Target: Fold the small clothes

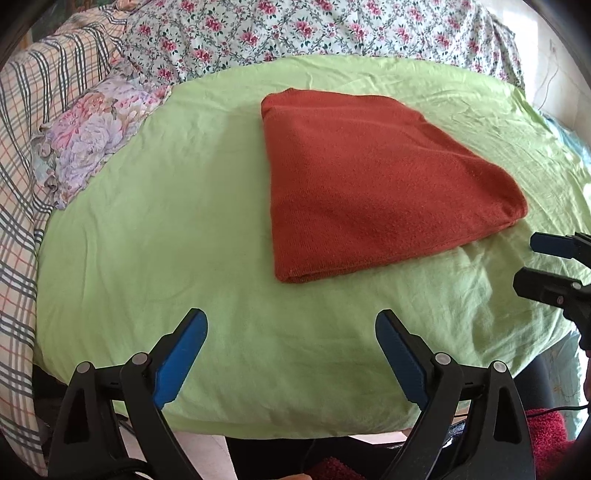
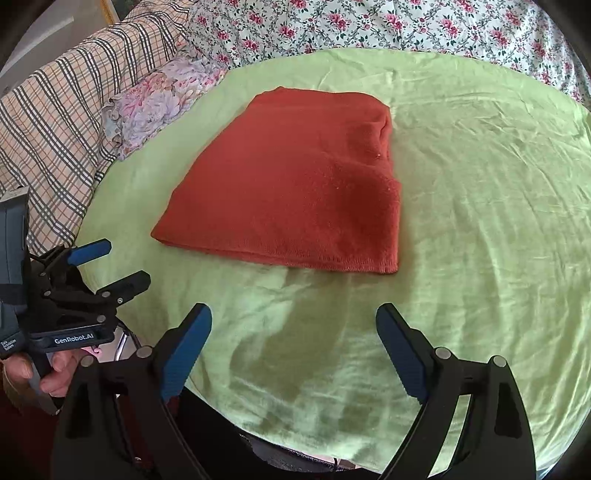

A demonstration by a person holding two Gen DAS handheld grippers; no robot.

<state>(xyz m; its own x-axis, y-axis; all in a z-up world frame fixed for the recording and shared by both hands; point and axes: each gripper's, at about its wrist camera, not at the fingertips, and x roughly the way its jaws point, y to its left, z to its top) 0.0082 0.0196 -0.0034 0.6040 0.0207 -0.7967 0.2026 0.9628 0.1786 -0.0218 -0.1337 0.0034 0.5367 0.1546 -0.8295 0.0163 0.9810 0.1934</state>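
A rust-red knit garment [image 1: 373,184] lies folded into a flat rectangle on the light green sheet [image 1: 166,229]; it also shows in the right wrist view [image 2: 295,188]. My left gripper [image 1: 291,328] is open and empty, held over the sheet's near edge, short of the garment's near left corner. It also shows at the left of the right wrist view [image 2: 127,264]. My right gripper [image 2: 293,325] is open and empty, near the garment's near right corner without touching it. It also shows at the right edge of the left wrist view [image 1: 524,262].
A plaid blanket [image 1: 44,110] and a purple floral pillow [image 1: 88,136] lie along the left. Floral bedding [image 1: 295,29] runs along the far side. The sheet's near edge [image 1: 280,424] drops off just below the grippers.
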